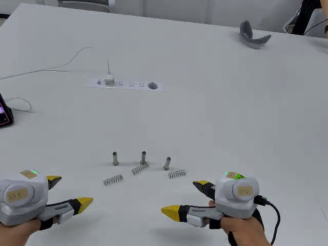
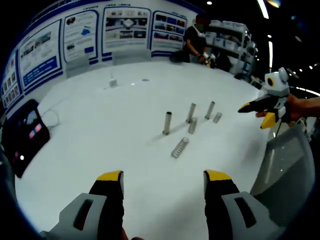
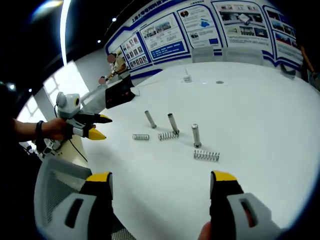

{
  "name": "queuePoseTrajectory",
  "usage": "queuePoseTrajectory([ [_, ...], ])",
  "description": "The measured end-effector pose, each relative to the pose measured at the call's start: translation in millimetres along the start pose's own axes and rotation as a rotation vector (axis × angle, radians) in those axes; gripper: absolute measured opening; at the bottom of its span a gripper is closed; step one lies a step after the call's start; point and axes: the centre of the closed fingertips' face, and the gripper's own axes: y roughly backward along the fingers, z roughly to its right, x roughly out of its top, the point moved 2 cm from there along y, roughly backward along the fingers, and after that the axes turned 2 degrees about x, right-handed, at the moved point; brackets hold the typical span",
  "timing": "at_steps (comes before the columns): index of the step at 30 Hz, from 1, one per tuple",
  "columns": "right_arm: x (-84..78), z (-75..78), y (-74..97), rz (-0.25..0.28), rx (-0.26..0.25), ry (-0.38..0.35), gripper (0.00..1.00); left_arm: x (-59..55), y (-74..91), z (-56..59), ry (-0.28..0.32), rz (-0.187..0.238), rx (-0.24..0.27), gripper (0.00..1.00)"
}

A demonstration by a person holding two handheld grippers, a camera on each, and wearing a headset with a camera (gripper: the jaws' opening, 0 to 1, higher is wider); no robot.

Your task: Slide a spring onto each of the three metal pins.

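Note:
Three short metal pins stand upright in a row on the white table: left pin [image 1: 115, 158], middle pin [image 1: 143, 157], right pin [image 1: 167, 163]. A loose spring lies just in front of each: [image 1: 113, 179], [image 1: 140, 168], [image 1: 177, 173]. My left gripper [image 1: 69, 191] is open near the table's front left, empty. My right gripper [image 1: 185, 197] is open at the front right, also empty. The left gripper view shows the pins [image 2: 191, 112] and the nearest spring [image 2: 180, 146] ahead of the left gripper [image 2: 164, 177]. In the right gripper view, a pin [image 3: 195, 135] and a spring [image 3: 206, 155] lie ahead of the right gripper [image 3: 161, 176].
A white power strip [image 1: 125, 84] with a plugged-in adapter and a thin cable lies further back. A grey curved object [image 1: 252, 36] sits at the far right. A dark device with a lit screen [image 1: 4, 114] is at the left edge.

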Motion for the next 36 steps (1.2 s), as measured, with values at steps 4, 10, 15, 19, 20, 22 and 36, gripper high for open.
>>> queuePoseTrajectory([
  [4,0.4,-1.2,0.2,-0.005,0.0,0.003,0.81,3.4,-2.6,6.6,-0.028,-0.005,-0.019,0.67],
  [10,2.0,-3.9,0.2,-0.005,0.001,0.008,0.81,9.7,-12.4,12.2,-0.08,-0.013,-0.047,0.67],
  [15,1.9,-4.9,1.1,-0.002,-0.005,0.008,0.81,16.1,-24.4,18.0,-0.126,-0.024,-0.071,0.65],
  [19,0.8,-5.7,3.2,0.0,-0.011,0.006,0.81,19.6,-33.9,23.4,-0.146,-0.031,-0.094,0.63],
  [20,0.4,-5.9,3.7,-0.001,-0.011,0.005,0.81,20.4,-35.7,24.3,-0.148,-0.031,-0.098,0.63],
  [22,-0.1,-5.6,5.2,0.002,-0.013,0.005,0.81,22.0,-38.8,27.0,-0.158,-0.034,-0.106,0.63],
  [36,-3.2,0.5,11.8,0.003,-0.028,-0.004,0.81,22.8,-56.2,33.2,-0.209,-0.065,-0.14,0.59],
])
